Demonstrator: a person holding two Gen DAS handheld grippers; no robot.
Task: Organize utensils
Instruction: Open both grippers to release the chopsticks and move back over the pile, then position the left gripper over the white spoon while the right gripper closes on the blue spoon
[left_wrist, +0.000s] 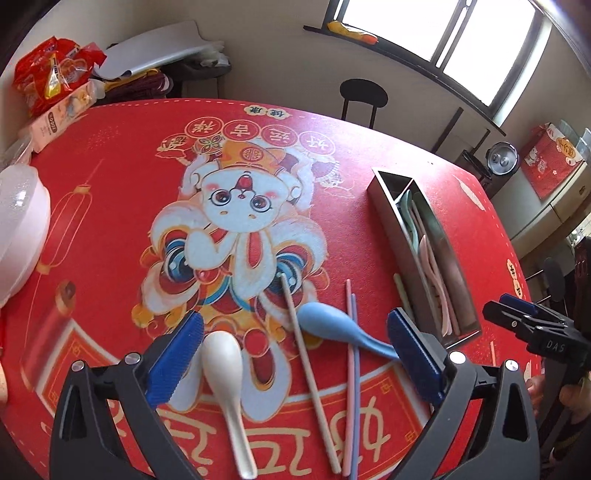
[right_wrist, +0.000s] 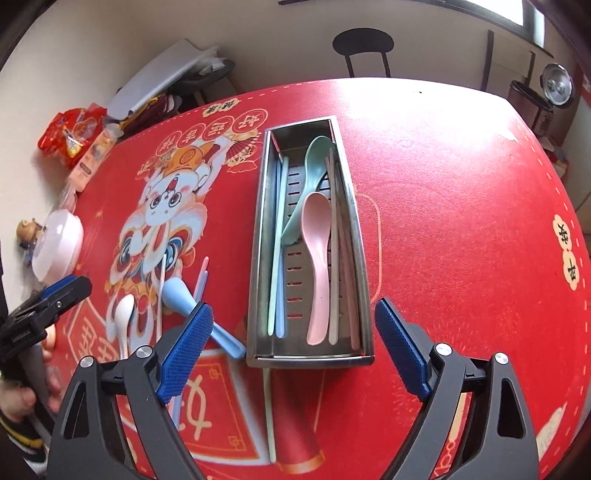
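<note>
My left gripper (left_wrist: 294, 321) hangs open over loose utensils on the red printed table mat (left_wrist: 110, 221). Below it lie a white spoon (left_wrist: 223, 365), a blue spoon (left_wrist: 332, 325), a beige chopstick (left_wrist: 306, 350), a pink chopstick (left_wrist: 348, 350) and a blue chopstick (left_wrist: 354, 369). My right gripper (right_wrist: 294, 306) is open above the near end of the steel utensil tray (right_wrist: 258, 229). Inside the tray are a pink spoon (right_wrist: 317, 258), a green spoon (right_wrist: 314, 162) and several chopsticks. A pale green chopstick (right_wrist: 271, 417) pokes out from under the tray's near end. Nothing is held.
A white lidded bowl (left_wrist: 18, 229), a pink box (left_wrist: 59, 118) and red snack bags (left_wrist: 55, 74) sit along the table's left edge. A small figurine (right_wrist: 27, 230) stands by the bowl. A black chair (left_wrist: 364, 94) is behind the table.
</note>
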